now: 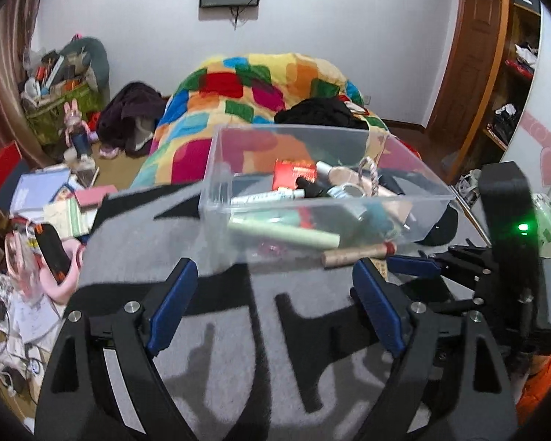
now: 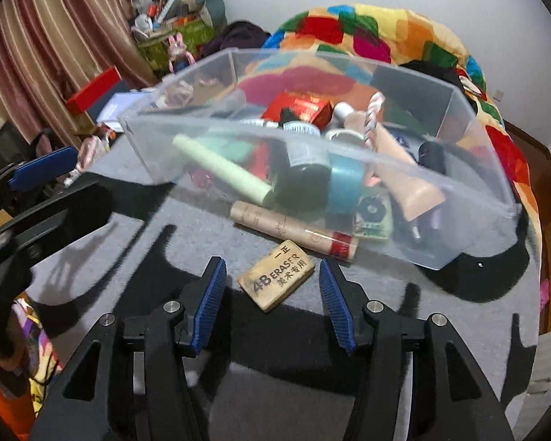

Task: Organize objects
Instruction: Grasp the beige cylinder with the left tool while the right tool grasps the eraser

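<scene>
Eraser: one tan eraser (image 2: pixel 276 280) with black lettering lies flat on the grey mat (image 2: pixel 187 250), just in front of the clear bin (image 2: pixel 477 198) and between the tips of your right gripper (image 2: pixel 272 283). The blue pads (image 2: pixel 211 305) stand on either side of it, and neither one touches it.

Cardboard tube: one brown tube (image 2: pixel 294 229) with a red end lies against the near wall of the bin; you cannot tell for sure whether it sits inside or outside.

Bin: one clear plastic bin on the mat, holding a jumble. You can pick out one pale green tube (image 2: pixel 220 169), one red box (image 2: pixel 299 108), one roll of blue tape (image 2: pixel 345 183) and one twisted cord (image 2: pixel 373 114). The rest is too tangled to count.

Right gripper: it tilts steeply down at the mat, jaws partly apart, empty.

Left gripper: your left gripper (image 1: pixel 275 305) has its jaws wide apart with only mat between them. It points down towards the near left corner of the bin, short of it.

Surroundings: one bed with a bright patchwork blanket (image 1: pixel 260 99) behind the bin, and one striped curtain (image 2: pixel 55 36) to the left.

Hard to see: the bin's contents blur through the plastic, and the clutter on the floor to the left is too muddled to name.
</scene>
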A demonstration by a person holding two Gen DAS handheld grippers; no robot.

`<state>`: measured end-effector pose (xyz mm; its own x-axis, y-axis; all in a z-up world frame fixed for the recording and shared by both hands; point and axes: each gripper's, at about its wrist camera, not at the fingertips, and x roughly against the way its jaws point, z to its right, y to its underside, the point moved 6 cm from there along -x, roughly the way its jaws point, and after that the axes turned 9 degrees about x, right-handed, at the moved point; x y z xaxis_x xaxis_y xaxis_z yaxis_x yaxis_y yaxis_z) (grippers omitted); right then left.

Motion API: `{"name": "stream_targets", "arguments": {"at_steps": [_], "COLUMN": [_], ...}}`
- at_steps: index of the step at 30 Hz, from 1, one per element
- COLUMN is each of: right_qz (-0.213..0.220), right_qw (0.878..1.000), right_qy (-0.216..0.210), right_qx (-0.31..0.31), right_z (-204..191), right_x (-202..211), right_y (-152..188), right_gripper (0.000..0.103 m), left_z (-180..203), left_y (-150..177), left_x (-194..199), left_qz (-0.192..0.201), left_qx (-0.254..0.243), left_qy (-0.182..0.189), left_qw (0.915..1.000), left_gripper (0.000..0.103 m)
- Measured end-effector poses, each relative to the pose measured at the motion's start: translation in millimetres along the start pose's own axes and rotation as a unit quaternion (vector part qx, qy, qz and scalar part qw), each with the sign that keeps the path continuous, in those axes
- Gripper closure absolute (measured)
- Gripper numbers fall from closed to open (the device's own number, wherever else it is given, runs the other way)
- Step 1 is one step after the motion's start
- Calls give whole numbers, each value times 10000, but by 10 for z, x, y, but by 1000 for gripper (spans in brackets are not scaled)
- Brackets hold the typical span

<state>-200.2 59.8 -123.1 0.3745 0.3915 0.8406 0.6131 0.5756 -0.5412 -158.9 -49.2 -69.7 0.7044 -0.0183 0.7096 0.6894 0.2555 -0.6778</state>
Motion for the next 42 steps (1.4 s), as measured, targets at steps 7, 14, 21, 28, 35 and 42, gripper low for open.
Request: {"name": "stream_targets", "arguments": {"at_steps": [7, 14, 21, 28, 35, 42], "right_qz": [162, 425, 664, 790, 810, 851], "right_qw": [9998, 9983, 9930, 9909, 9913, 9908], "right_qy": [123, 230, 345, 175, 53, 67], "right_qx": [46, -315, -911, -1075, -1038, -1054], "right_z": [71, 415, 879, 966, 931, 940], "right_x": [125, 403, 646, 665, 628, 656], "right_y": [121, 293, 465, 486, 511, 523], "right_gripper": [63, 63, 63, 63, 63, 63], "left_z": [80, 437, 772, 887, 865, 886], "left_y": [102, 156, 206, 199, 147, 157], "left_x": [-132, -441, -741, -970, -1112, -1131], "left_qz": [-247, -702, -1159, -1455, -1527, -1422], "left_qx": [-12, -363, -520, -254, 251, 73], "left_qy": [57, 117, 102, 40, -62, -279], "left_qw": [9997, 9968, 9918, 9890, 9879, 9894], "left_gripper": [16, 16, 16, 16, 8, 15]}}
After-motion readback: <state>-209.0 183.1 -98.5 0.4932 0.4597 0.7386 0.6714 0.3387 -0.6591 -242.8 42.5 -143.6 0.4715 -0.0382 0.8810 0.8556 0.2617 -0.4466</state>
